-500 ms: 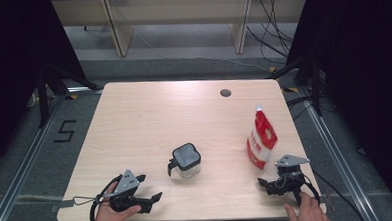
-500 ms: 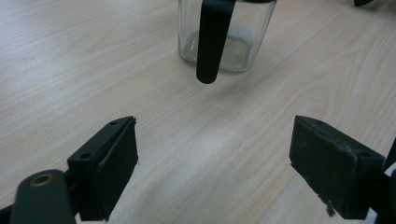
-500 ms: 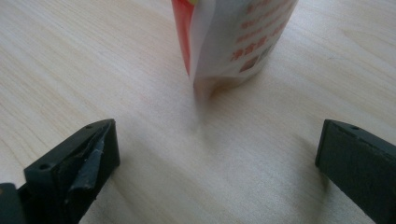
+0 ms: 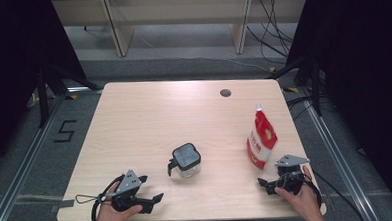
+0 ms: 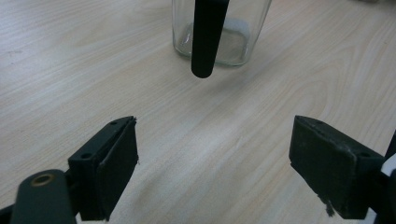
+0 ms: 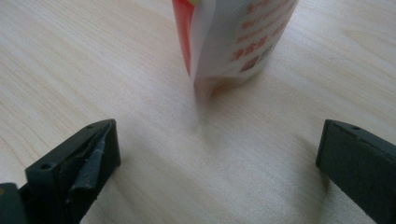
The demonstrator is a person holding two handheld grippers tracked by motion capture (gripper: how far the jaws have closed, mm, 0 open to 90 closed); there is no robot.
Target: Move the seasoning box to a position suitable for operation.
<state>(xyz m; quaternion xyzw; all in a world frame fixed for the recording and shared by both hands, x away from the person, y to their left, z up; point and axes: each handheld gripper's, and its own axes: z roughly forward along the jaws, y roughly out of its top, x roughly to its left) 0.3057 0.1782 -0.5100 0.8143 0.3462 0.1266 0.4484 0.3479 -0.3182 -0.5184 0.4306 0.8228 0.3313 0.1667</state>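
Little to report by way of change: same places as half a second back for both hands, for the left gripper (image 4: 155, 202) at the near left of the table (image 4: 149, 117) and for the right gripper (image 4: 265, 185) at the near right. Spread wide on both sides, with nothing but bare wood between the jaws (plain in each gripper view). Straight ahead of the left one, near but apart: a glass jar (image 5: 233, 37) with a black lid and a black handle (image 5: 205, 37) hanging towards the camera, standing upright at mid-table (image 4: 187, 161). Just beyond the right one, untouched: a red-and-white pouch (image 6: 243, 42), upright near the right edge (image 4: 261, 140). Probably the very start, then, with no grasp made and no approach under way. Next, most likely, a short reach forward on each side, minding the pouch, soft and apt to tip.
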